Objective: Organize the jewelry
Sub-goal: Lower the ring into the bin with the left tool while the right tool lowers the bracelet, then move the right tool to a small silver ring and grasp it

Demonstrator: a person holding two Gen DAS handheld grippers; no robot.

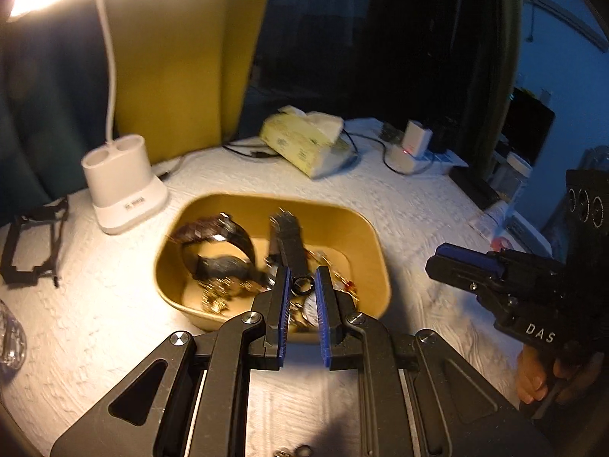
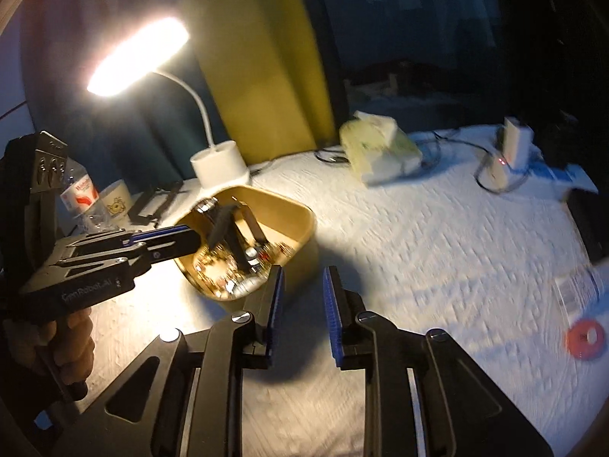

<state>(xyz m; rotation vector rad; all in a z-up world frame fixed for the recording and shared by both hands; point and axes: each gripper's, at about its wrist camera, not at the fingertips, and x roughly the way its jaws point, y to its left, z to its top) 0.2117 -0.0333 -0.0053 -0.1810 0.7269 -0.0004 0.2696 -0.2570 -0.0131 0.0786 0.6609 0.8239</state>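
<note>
I see the table (image 1: 399, 205) under a white textured cloth, lit by a white desk lamp (image 1: 123, 186) standing just behind the tan tray (image 1: 365, 228). A tissue pack (image 1: 308, 143) lies further back with a black cable beside it, and a white charger (image 1: 413, 144) stands well to the right of that. A black frame-like part (image 1: 28, 243) rests at the left edge, and in the right wrist view I can make out a plastic bottle (image 2: 82, 194) and a cup (image 2: 116, 198) near the lamp, plus a red ring-shaped object (image 2: 584, 339) far right on the cloth.

The tray holds the jewelry: a dark watch (image 1: 217, 236) with a curled strap, a black strap (image 1: 289, 243) lying lengthwise, and a blurred heap of gold chains (image 1: 217, 297) and small pieces.

My left claw (image 1: 303, 285) hangs over the tray's near side, its jaws partly apart with a small dark ring (image 1: 303, 286) between the tips; I cannot tell whether the pads touch it. My right claw (image 2: 302, 285) is spread open and holds nothing, above bare cloth just right of the tray
</note>
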